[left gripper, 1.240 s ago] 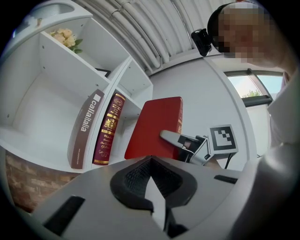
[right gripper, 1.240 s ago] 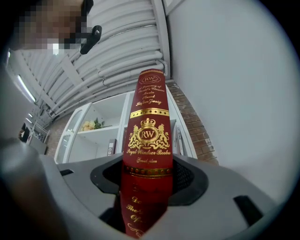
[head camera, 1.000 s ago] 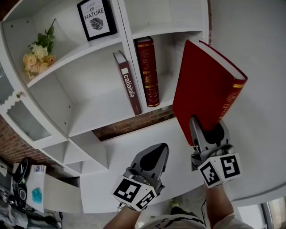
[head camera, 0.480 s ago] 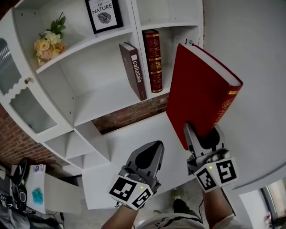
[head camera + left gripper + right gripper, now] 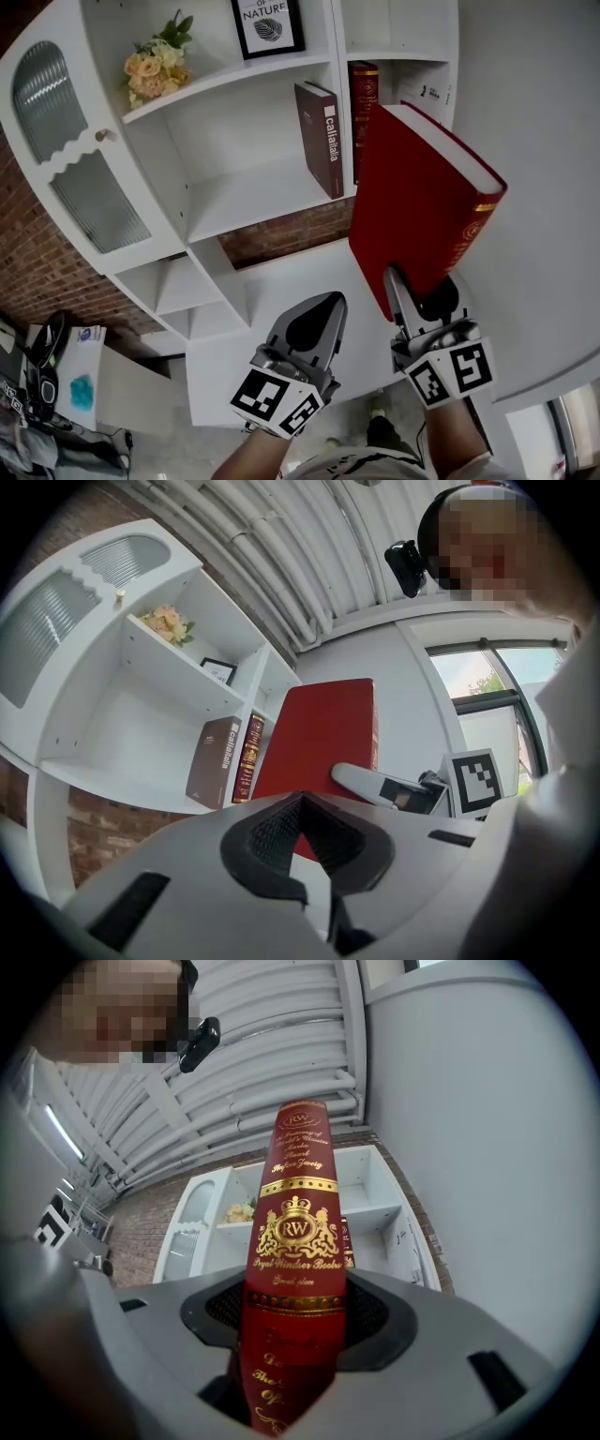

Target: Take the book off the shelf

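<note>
Red hardcover book with gilt spine lettering [image 5: 422, 211]: off the white shelf unit [image 5: 248, 197], out in front of it. Your right gripper [image 5: 420, 289] clamps its lower end, spine toward you. Your left gripper [image 5: 328, 302]: jaws together, empty, just beside.

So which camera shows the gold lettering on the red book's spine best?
The right gripper view: the red book turns its spine to the lens, gold crest and lettering showing. The head view shows its cover and page edges, the spine as a sliver. The left gripper view shows mainly the cover.
</note>
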